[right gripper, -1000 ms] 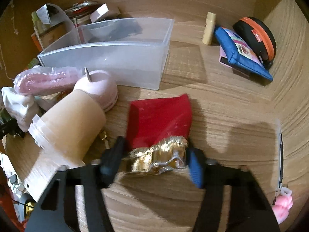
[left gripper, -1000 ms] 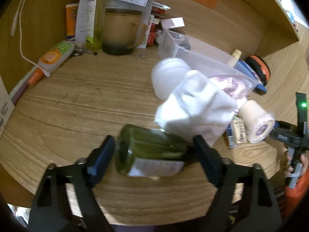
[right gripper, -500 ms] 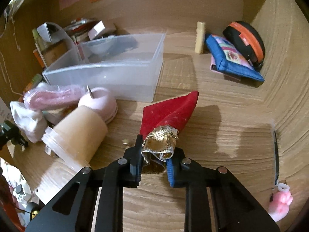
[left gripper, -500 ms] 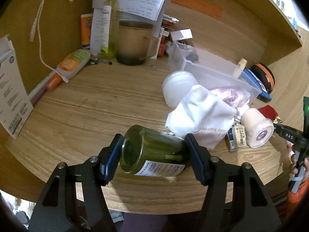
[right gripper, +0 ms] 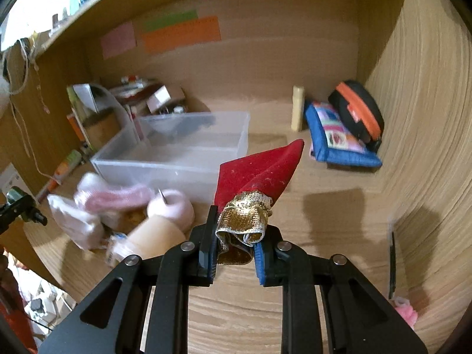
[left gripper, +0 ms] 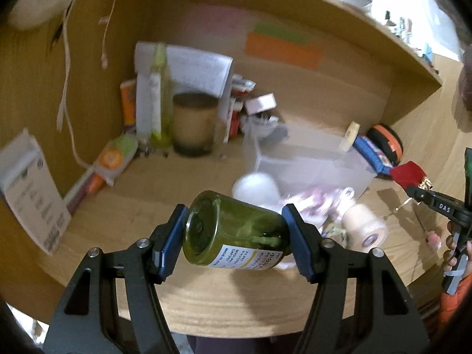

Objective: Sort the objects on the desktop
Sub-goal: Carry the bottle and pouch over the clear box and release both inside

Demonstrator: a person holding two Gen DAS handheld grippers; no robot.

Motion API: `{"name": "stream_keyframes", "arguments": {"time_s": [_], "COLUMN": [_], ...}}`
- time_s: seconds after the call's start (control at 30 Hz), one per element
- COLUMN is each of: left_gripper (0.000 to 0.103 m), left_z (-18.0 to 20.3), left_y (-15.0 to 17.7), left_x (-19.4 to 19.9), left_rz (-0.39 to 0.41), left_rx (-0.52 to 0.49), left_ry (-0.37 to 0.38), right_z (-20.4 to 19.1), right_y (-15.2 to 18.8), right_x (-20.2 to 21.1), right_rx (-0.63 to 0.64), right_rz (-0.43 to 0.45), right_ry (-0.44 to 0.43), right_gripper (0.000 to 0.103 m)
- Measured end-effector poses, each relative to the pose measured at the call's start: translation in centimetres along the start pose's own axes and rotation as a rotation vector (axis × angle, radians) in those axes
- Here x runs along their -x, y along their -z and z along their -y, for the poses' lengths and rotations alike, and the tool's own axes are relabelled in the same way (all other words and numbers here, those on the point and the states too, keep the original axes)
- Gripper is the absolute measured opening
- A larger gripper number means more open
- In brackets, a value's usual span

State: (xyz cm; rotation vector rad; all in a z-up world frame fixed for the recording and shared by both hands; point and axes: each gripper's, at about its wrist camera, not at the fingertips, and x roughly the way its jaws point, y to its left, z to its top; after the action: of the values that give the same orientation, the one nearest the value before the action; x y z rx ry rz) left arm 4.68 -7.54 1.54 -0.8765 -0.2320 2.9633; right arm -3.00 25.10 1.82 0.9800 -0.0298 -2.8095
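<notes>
Both up off the tabletop point(right gripper: 339, 183): left tool point(left gripper: 236, 237) clamping green jar point(left gripper: 236, 236) sideways, right tool point(right gripper: 234, 246) pinching red pouch point(right gripper: 259, 174) (gold neck), presumably binward.

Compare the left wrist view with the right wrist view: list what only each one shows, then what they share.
Only the left wrist view: the left tongs clamped on a green jar, and a brown mug at the back.
Only the right wrist view: a pink fuzzy item at the lower right.
Both: the clear plastic bin, the blue pouch, and the red pouch with gold trim pinched in the right tongs.
</notes>
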Motion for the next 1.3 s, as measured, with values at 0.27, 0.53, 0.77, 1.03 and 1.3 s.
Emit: {"name": "stream_keyframes", "arguments": {"time_s": [0.27, 0.53, 0.77, 1.03, 1.3], "left_gripper": [0.064, 0.064, 0.064, 0.064, 0.064], "left_z": [2.5, 5.0, 5.6, 6.3, 8.1], "left_y": [-3.8, -7.3, -9.8, -12.0, -12.2], "left_x": [-0.3, -2.5, -5.7, -10.0, -15.2], "left_rz": [0.032, 0.021, -0.03, -0.082, -0.18], "left_rx": [-0.043, -0.094, -0.087, -0.097, -0.184], "left_ry": [0.081, 0.122, 0.139, 0.119, 0.13], "right_z": [-1.0, -2.1, -3.4, -4.6, -4.9], "right_y": [-2.5, -5.3, -7.3, -8.9, -9.5], "right_x": [2.6, 3.3, 2.1, -2.6, -9.0], "right_rx": [0.021, 0.028, 0.05, 0.062, 0.08], "right_rz": [0.093, 0.147, 0.16, 0.101, -0.017], "right_ry": [-0.016, -0.052, -0.085, -0.123, -0.137], "right_gripper": [0.018, 0.018, 0.018, 0.018, 0.018]}}
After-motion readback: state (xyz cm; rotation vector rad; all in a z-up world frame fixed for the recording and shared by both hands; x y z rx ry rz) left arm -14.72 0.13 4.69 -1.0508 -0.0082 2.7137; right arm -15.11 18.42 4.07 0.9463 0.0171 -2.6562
